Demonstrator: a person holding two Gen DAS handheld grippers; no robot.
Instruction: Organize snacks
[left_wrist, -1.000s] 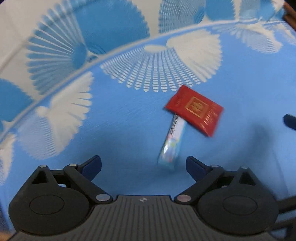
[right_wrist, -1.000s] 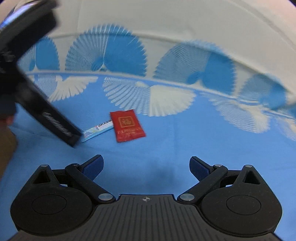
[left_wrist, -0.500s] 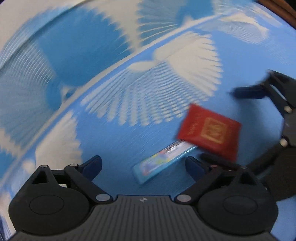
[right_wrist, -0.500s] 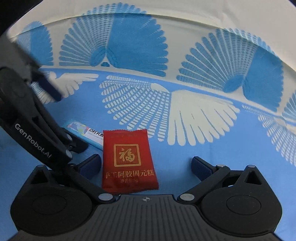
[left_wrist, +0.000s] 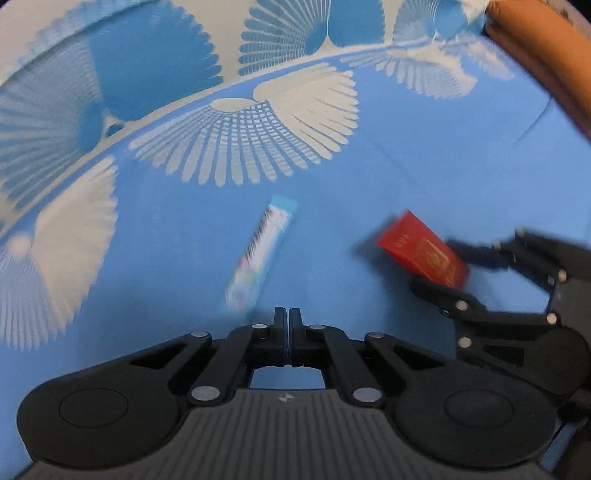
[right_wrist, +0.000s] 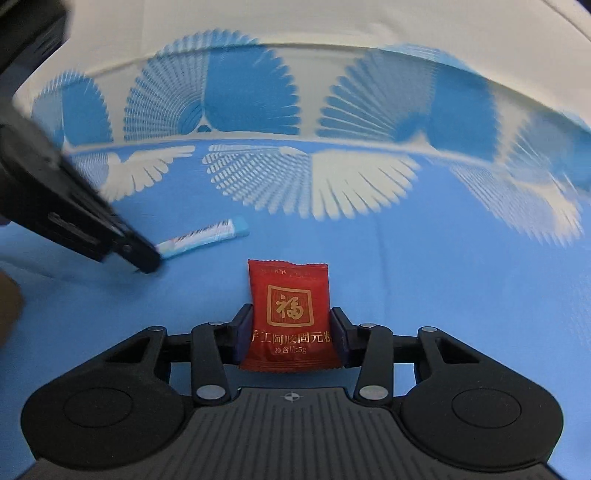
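Right gripper (right_wrist: 291, 332): black linkage frame, blue pads. Jaws have just been closing and now clamp the red snack packet (right_wrist: 289, 314) by its two side edges. Packet stands lengthwise between the pads, its crimped far end pointing away over the cloth, its near end down by the gripper body. Front face shows a gold square emblem with a character and a line of gold print beneath. In the left wrist view the same packet (left_wrist: 424, 254) appears blurred, tilted, and caught at one end by the right gripper (left_wrist: 458, 266), which enters from the right edge.

Left gripper (left_wrist: 287, 321): same black build. Jaws fully together, fingertips meeting, nothing between them. Its tip sits just beside the near end of the stick packet; whether it touches cannot be told. In the right wrist view it reaches in from the left as a dark blurred bar, its tip (right_wrist: 142, 256) covering the stick's near end.

Stick packet (left_wrist: 260, 258): long, narrow, pale blue and white with dark print and small coloured marks. Lies flat on the cloth, well apart from the red packet. Also seen in the right wrist view (right_wrist: 207, 240), slanting up to the right.

Cloth (left_wrist: 424, 155): blue, with white fan-shaped motifs, and a cream band with blue fans along the far side.

Brown padded edge (left_wrist: 546, 62): top right corner of the left wrist view.
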